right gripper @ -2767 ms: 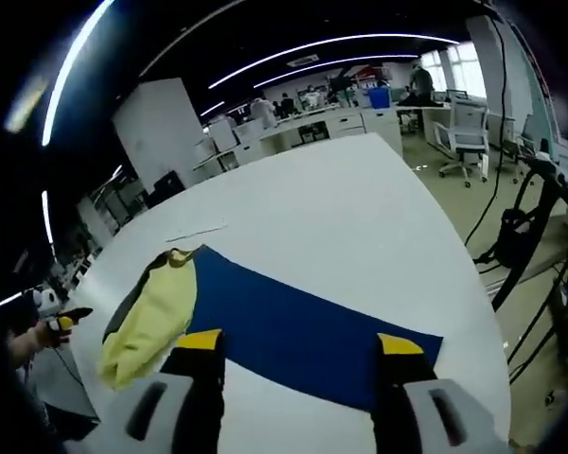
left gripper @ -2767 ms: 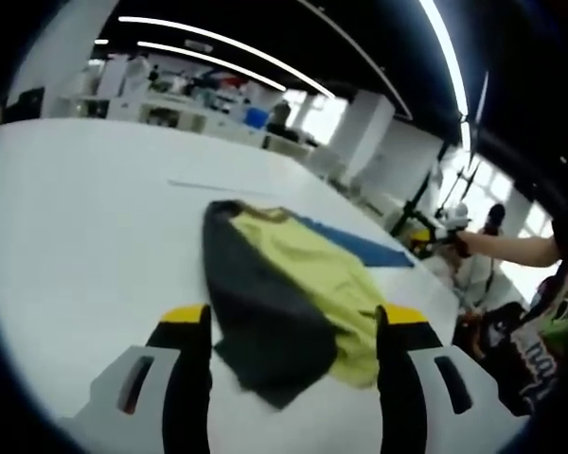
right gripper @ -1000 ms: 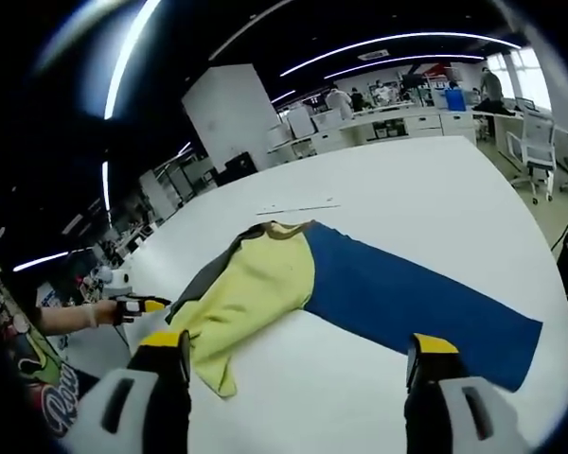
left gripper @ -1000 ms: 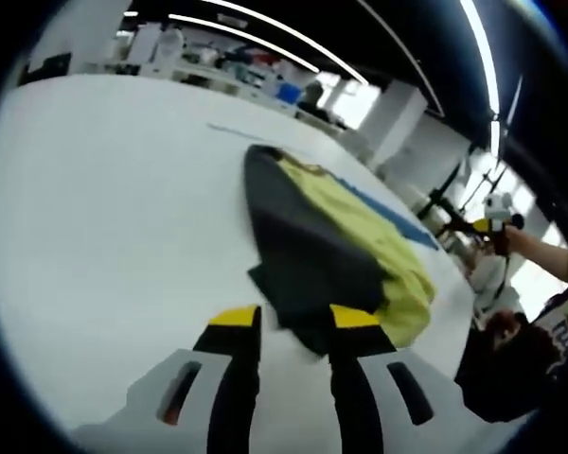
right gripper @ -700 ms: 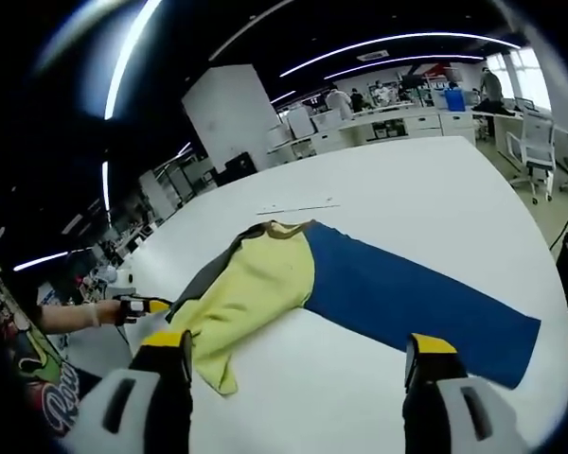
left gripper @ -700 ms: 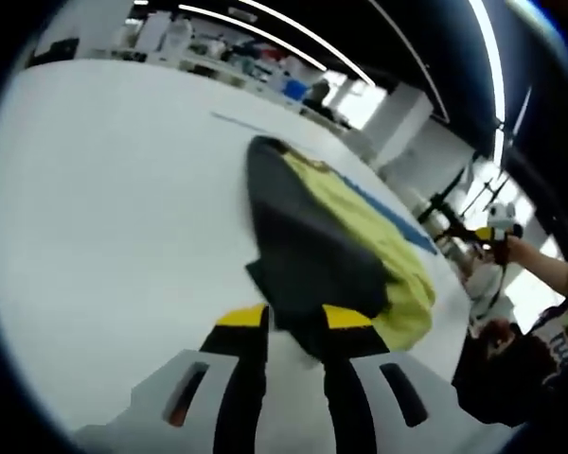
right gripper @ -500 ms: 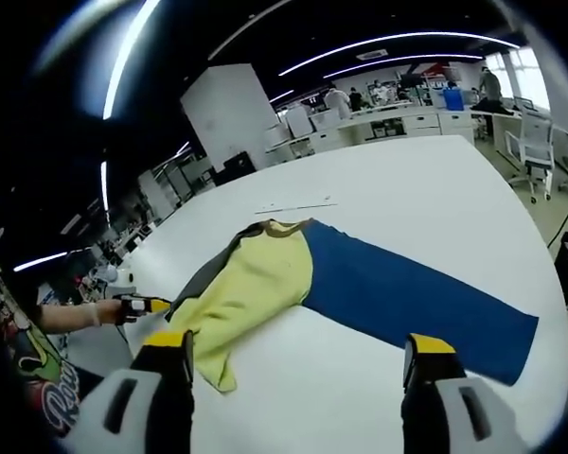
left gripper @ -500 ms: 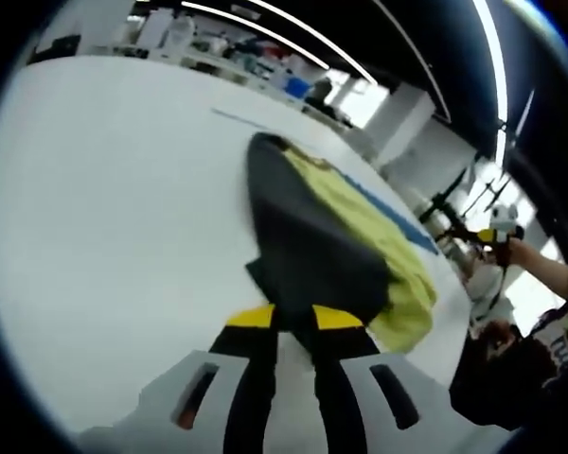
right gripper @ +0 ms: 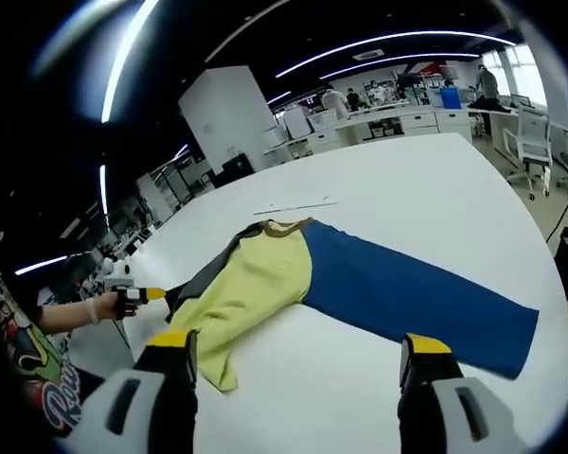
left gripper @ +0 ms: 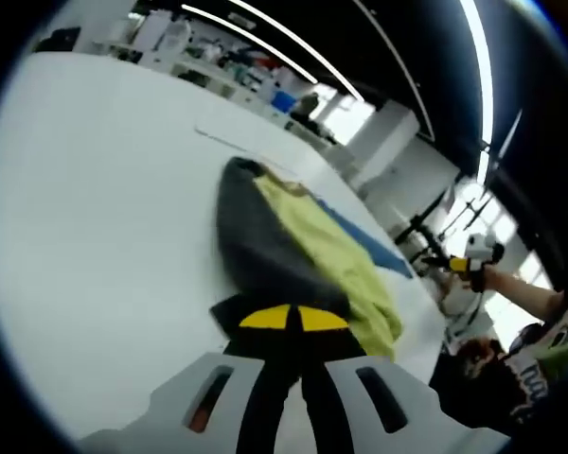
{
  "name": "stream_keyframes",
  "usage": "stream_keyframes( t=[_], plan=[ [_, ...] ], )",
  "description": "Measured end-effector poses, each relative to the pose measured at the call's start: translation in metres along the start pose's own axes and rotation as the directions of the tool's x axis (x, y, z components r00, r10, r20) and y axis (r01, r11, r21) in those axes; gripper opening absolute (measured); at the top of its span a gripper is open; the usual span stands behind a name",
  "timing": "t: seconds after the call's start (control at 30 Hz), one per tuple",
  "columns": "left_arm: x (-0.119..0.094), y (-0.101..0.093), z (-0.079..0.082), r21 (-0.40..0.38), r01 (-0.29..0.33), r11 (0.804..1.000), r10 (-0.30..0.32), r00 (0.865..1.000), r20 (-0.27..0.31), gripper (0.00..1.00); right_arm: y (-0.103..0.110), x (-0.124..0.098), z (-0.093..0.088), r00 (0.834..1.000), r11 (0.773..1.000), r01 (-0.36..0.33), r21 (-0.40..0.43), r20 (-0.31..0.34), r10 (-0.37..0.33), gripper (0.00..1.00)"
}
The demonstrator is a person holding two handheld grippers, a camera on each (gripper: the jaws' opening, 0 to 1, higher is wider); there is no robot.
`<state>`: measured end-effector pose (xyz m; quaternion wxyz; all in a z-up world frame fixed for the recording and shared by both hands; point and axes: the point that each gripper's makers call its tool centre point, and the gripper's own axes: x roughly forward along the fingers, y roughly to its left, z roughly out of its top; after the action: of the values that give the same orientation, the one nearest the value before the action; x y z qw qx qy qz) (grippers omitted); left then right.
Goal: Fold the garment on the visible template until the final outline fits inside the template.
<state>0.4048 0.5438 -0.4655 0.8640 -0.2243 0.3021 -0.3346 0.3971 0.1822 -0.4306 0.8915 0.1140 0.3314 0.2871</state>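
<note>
My left gripper (left gripper: 293, 320) clamps the garment's (right gripper: 256, 284) dark sleeve edge; right gripper (right gripper: 298, 355) gapes, idle. Garment lies half on the blue template (right gripper: 407, 298), overhanging. Folding barely begun, I judge.

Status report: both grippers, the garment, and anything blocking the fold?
Left gripper shut on the garment's dark edge. Right gripper open, above the table. Garment half-folded beside the blue template. Nothing in the way.
</note>
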Motion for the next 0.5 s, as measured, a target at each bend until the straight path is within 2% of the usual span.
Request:
stream_keyframes(
  t=[0.1, 0.17, 0.3, 0.37, 0.5],
  plan=[
    [0.013, -0.022, 0.021, 0.035, 0.052, 0.998, -0.052, 0.999, 0.016, 0.00, -0.001, -0.001, 0.003, 1.000, 1.000, 0.000, 0.004, 0.010, 0.000, 0.87],
    [0.025, -0.034, 0.028, 0.052, 0.077, 0.996, -0.078, 0.997, 0.012, 0.00, -0.002, -0.001, 0.004, 1.000, 1.000, -0.002, 0.005, 0.018, 0.002, 0.87],
    [0.047, -0.041, 0.024, 0.051, 0.097, 0.994, -0.096, 0.995, -0.017, 0.00, -0.002, -0.003, 0.001, 1.000, 1.000, 0.000, 0.004, 0.015, 0.000, 0.87],
    [0.062, -0.044, 0.015, 0.062, 0.105, 0.993, -0.101, 0.993, -0.060, 0.00, -0.001, -0.004, 0.000, 1.000, 1.000, -0.002, 0.007, 0.018, 0.001, 0.87],
    [0.084, -0.039, 0.010, 0.080, 0.110, 0.991, -0.102, 0.990, -0.094, 0.00, -0.003, -0.008, -0.004, 1.000, 1.000, 0.006, 0.014, 0.019, -0.006, 0.87]
  ],
)
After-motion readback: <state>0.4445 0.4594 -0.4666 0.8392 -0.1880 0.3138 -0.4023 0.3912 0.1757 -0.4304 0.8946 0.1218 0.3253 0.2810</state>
